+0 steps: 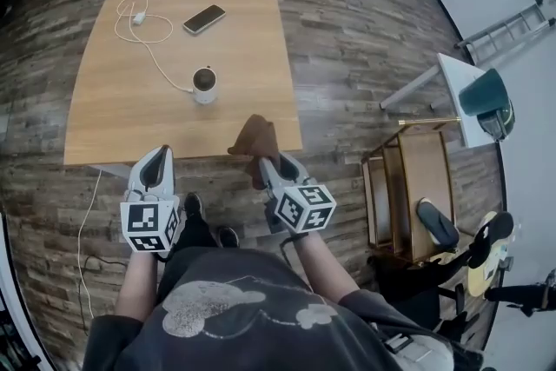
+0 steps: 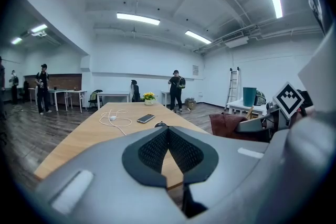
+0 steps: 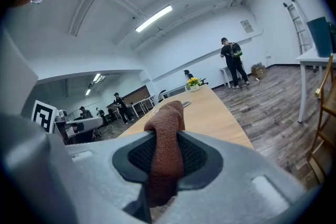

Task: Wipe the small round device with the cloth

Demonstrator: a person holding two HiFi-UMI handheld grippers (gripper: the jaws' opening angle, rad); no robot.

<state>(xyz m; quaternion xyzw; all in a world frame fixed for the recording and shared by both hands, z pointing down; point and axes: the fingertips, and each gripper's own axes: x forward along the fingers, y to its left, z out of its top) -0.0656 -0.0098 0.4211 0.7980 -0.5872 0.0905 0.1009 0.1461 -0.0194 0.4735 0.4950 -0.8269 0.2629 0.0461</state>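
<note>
- The wooden table (image 1: 248, 56) fills the upper half of the head view; both grippers hang just off its near edge, over the floor.
- The right gripper (image 1: 263, 162) has its jaws pressed in on a fold of the cloth. In its own view the fabric runs up between the pads and bunches above them.
- The left gripper (image 1: 160, 154) holds nothing; its pads meet at the tip with no gap. It sits to the left of the right one, and nothing on the table is near it.
- The brown cloth (image 1: 255, 136) sticks out ahead of the right jaws, its free end reaching over the table edge. The wipe should be made with that loose bunch, so that fabric rather than hard jaw meets the device.
- The small round device (image 1: 204, 86), white with a dark top, stands upright near the table's middle, ahead and slightly left of the cloth, and apart from it.
- A white cable with its plug (image 1: 138, 16) runs to the device's left side. The device looks light, so I would press gently from above. The left gripper could steady its side, so the wiping neither tips it nor drags on the cable.
</note>
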